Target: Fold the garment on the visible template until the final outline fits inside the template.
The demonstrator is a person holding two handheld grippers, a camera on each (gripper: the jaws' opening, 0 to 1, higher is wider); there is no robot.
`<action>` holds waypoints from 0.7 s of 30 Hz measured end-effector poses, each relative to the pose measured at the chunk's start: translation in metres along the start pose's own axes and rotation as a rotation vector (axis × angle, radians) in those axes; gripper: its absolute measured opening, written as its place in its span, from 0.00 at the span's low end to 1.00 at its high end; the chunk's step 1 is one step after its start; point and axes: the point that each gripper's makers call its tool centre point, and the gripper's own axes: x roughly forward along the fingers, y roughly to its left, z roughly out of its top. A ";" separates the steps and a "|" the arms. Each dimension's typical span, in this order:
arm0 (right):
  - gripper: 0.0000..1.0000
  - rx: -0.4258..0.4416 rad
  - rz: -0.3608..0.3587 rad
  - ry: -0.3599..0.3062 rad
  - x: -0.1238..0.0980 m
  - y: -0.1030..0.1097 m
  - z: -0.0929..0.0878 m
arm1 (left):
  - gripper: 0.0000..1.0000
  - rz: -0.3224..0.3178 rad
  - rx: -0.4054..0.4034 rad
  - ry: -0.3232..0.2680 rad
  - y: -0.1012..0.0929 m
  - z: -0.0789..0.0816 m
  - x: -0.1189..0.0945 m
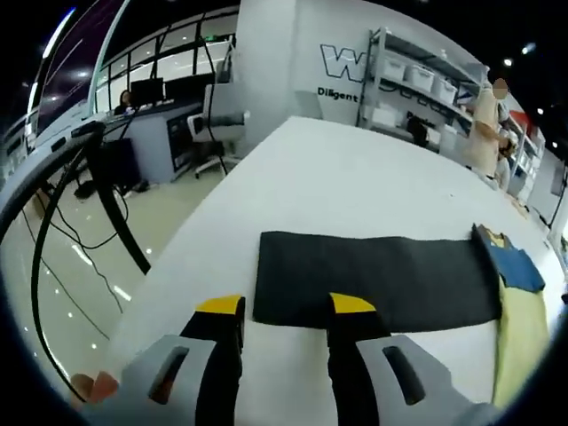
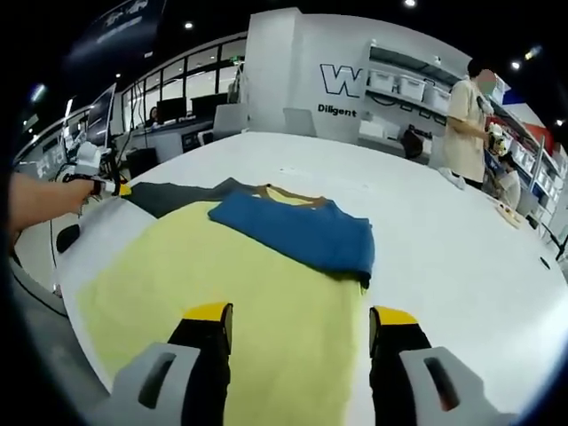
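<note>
2 grippers over a white table (image 1: 355, 177), both with jaws apart and nothing between them.

Left gripper (image 1: 286, 309): yellow-tipped jaws spread, tips just at the near edge of the dark grey template (image 1: 373, 280), a flat rectangle lying on the table. At the template's far-right end in the left gripper view, the garment (image 1: 515, 306) touches or overlaps it: blue part toward the template, yellow part beyond. Cannot tell from this view whether the jaw tips touch the template.

Right gripper (image 2: 302, 319): jaws spread wide, hovering over the yellow cloth of the garment (image 2: 222, 293), which lies spread flat on the table (image 2: 444, 248). Blue section (image 2: 302, 229) folded over the yellow, with a yellow-brown collar line at its far edge. Template (image 2: 169, 195) shows dark beyond the garment, partly covered by it. Most of the garment lies off the template.

Left gripper (image 2: 99, 182) enters the right gripper view from the left, held by a person's arm (image 2: 40, 200), at the template's far corner.

Background: 1 person (image 2: 466, 115) standing by the table's far side, shelving (image 1: 417, 80) with white bins against the wall, desks with monitors (image 1: 146, 91) and an office chair (image 1: 217, 120).
</note>
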 end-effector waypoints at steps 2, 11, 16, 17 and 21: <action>0.61 -0.004 -0.003 -0.003 0.000 -0.001 0.001 | 0.29 0.005 -0.002 -0.002 0.000 0.000 -0.001; 0.60 -0.011 -0.008 -0.011 0.001 -0.002 0.004 | 0.21 -0.017 0.010 0.004 -0.003 -0.001 0.002; 0.58 -0.006 -0.011 -0.018 0.000 -0.003 0.005 | 0.09 -0.031 0.016 0.012 -0.007 -0.001 0.003; 0.58 -0.008 -0.012 -0.019 0.000 -0.003 0.005 | 0.07 -0.030 0.026 0.015 -0.008 -0.001 0.004; 0.58 -0.009 -0.014 -0.019 0.000 -0.004 0.005 | 0.04 -0.029 0.051 0.018 -0.008 -0.001 0.005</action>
